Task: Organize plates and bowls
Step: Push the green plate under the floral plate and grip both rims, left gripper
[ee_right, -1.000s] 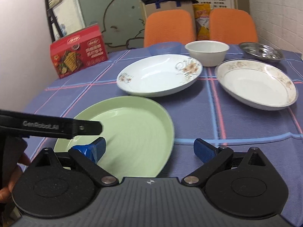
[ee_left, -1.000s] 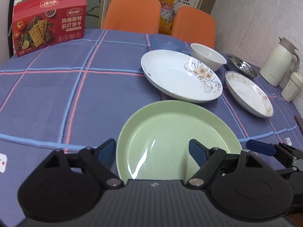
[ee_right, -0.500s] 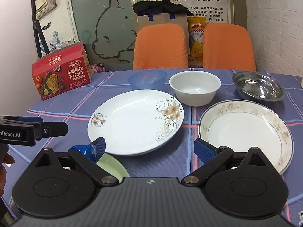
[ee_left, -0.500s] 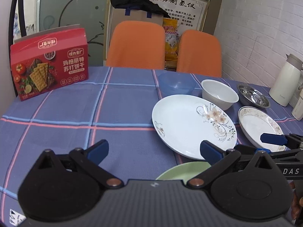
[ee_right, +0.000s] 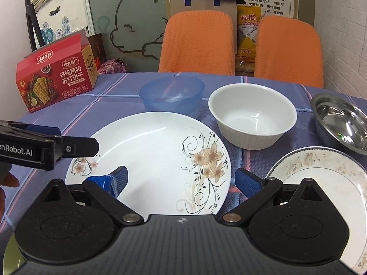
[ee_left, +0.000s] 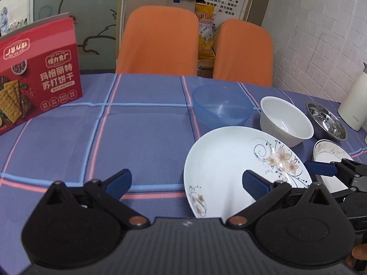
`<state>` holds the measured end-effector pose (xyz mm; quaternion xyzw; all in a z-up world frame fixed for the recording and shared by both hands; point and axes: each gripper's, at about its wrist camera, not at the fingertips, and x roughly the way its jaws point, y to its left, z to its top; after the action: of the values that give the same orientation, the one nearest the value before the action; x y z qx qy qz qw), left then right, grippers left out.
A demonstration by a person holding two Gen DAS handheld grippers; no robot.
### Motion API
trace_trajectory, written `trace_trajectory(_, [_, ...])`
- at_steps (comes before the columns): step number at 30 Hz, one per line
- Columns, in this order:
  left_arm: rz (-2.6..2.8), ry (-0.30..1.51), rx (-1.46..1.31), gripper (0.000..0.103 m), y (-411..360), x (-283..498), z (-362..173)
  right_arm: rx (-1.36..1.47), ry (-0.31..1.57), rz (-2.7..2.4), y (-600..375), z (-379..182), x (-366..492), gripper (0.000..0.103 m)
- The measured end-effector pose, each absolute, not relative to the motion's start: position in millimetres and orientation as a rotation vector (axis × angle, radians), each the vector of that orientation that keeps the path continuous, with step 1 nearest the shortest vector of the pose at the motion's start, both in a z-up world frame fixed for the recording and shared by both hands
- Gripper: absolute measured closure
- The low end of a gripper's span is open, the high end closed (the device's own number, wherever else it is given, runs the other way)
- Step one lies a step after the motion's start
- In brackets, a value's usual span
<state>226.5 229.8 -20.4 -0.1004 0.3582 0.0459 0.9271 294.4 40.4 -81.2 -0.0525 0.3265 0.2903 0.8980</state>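
Floral white plate (ee_right: 149, 158): on the checked tablecloth (ee_left: 142, 137), below my right gripper (ee_right: 181, 181), jaws wide, empty. Beyond it: blue bowl (ee_right: 172, 96), white bowl (ee_right: 252, 116), steel bowl (ee_right: 341, 123). Rimmed plate (ee_right: 321, 178) right. My left gripper (ee_left: 185, 183): wide, empty.

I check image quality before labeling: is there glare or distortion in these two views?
Right wrist view: glare streaks on the floral plate and inside the steel bowl; dark fisheye corners. Left wrist view: the brick wall lines bend near the edge; the white bowl shows only mild highlights.
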Motion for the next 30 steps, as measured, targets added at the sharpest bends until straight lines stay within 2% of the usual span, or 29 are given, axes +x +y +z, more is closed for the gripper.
trace_trajectory(18, [0.09,0.783,-0.201,0.001,231.0,236.8,-41.7,-0.135,0.723,0.633,58.9,-97.1,290.5,0.015])
trace_trajectory(30, [0.123,0.806,-0.12,0.001,222.9,247.4,-53.3,-0.154,0.626,0.672,52.4,-104.8,286.8,0.013])
